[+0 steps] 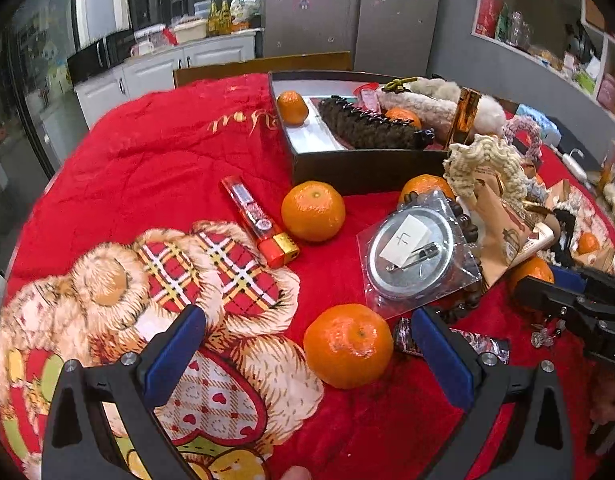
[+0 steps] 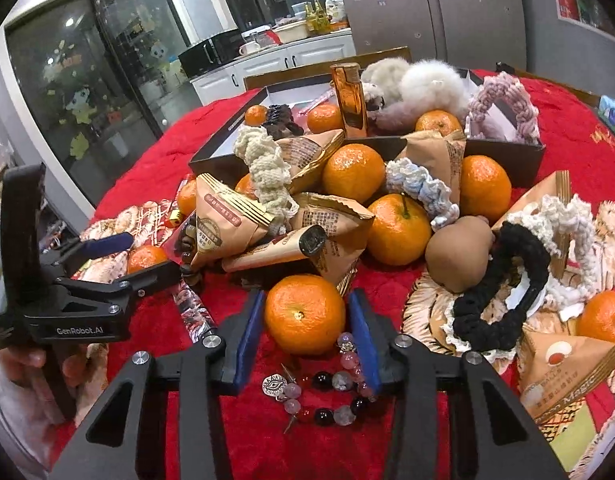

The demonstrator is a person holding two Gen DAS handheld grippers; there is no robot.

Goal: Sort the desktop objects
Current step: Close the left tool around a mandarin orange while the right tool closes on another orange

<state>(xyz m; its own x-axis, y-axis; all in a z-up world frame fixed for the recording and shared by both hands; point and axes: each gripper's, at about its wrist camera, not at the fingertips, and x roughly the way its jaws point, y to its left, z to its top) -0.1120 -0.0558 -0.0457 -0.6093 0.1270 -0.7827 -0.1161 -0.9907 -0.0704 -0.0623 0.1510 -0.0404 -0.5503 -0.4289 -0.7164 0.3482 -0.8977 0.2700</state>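
My right gripper (image 2: pixel 305 330) straddles a mandarin (image 2: pixel 304 314) on the red blanket (image 2: pixel 267 440) covering the tabletop, its blue pads just beside the fruit on either side with slivers of gap, not clamped. My left gripper (image 1: pixel 307 354) hangs wide apart around another mandarin (image 1: pixel 348 345), touching nothing. The black box (image 1: pixel 359 168) sits behind, already holding fruit.

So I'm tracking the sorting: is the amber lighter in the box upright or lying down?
Upright: the amber lighter stands on end in the black box, cap up.
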